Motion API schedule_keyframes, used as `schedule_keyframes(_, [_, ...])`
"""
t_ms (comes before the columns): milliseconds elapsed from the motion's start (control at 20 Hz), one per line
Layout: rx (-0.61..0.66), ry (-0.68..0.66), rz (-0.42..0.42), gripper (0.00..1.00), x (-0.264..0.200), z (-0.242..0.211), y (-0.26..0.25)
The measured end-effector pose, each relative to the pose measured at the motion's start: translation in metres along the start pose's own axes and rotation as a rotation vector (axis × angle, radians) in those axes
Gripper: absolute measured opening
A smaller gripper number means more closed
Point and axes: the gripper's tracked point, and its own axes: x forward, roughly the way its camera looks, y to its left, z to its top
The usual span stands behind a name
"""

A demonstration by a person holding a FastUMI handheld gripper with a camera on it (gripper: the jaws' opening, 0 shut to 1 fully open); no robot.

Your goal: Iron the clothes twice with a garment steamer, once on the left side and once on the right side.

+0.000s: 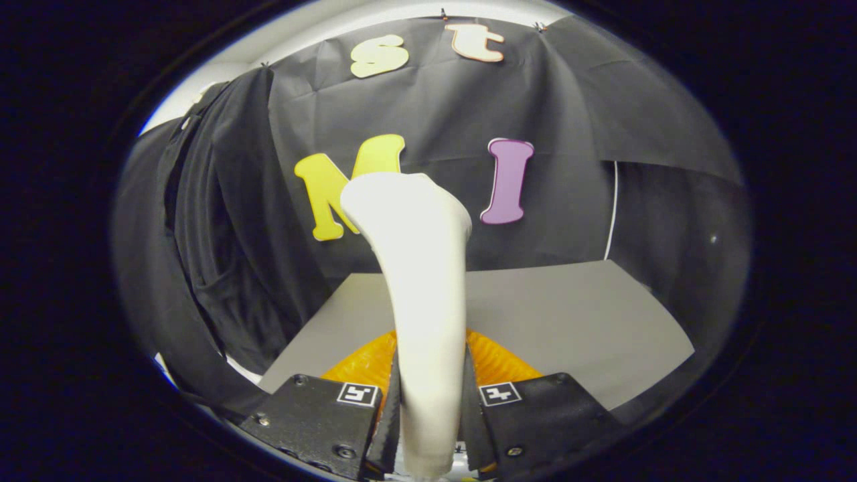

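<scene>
A white garment steamer stands upright between my fingers, its wide head rising ahead of them. My gripper is shut on the steamer's handle, with both black fingers pressed against its sides. A black garment hangs to the left of the steamer, against the dark booth wall. The steamer's head is off to the right of the garment and does not touch it.
A grey table top lies beyond the fingers. An orange ribbed object sits just under the steamer, behind the fingers. A thin white cord hangs down at the right of the wall.
</scene>
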Motion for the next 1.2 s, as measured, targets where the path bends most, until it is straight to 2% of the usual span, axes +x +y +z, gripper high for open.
schedule_keyframes(300, [-0.018,-0.118,-0.024,0.42,-0.075,0.04,0.049])
schedule_keyframes(650, [-0.037,-0.263,-0.015,0.41,-0.141,0.089,0.132])
schedule_keyframes(950, [-0.033,-0.376,0.016,0.41,-0.16,0.143,0.212])
schedule_keyframes(1200, [-0.047,-0.427,-0.007,0.41,-0.146,0.185,0.26])
